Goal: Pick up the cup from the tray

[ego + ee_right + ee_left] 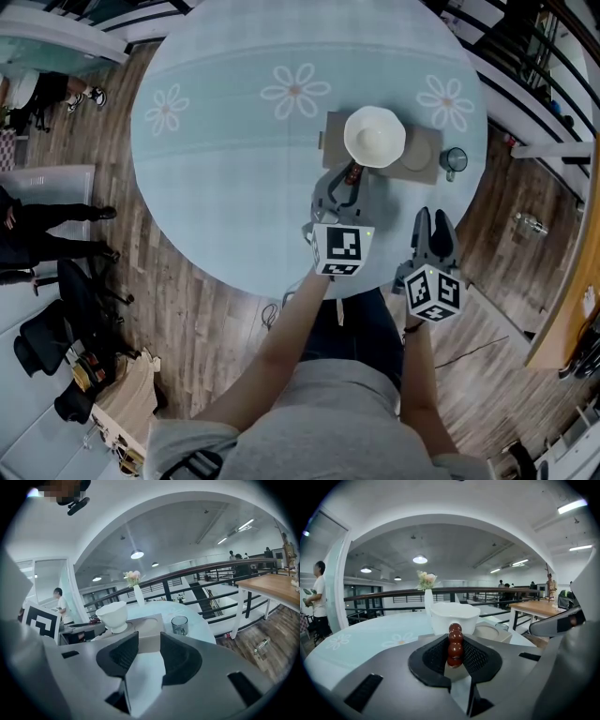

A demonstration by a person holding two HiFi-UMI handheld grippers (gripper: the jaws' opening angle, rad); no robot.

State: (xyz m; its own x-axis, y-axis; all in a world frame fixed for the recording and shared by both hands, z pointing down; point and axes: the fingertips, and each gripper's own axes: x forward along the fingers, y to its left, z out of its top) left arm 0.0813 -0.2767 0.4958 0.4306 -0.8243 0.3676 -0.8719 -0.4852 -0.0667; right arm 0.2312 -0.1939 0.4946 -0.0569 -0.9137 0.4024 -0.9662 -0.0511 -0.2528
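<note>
A white cup (374,137) stands on a tan tray (334,131) on the round, light-blue table. A reddish-brown beaded handle (354,173) sticks out of its near side. My left gripper (345,187) is at that handle; in the left gripper view the beads (455,645) stand upright between the pads, which press on them, with the cup (454,615) just behind. My right gripper (433,225) hovers over the table's near right edge, open with nothing between its fingers (145,651); from there the cup (112,616) and tray (147,623) lie ahead to the left.
A small clear glass mug (454,160) stands on the cloth right of the tray (179,625). A white vase with flowers (428,599) rises beyond the cup. A person (318,597) stands at the left; a railing and a wooden table (534,606) lie beyond.
</note>
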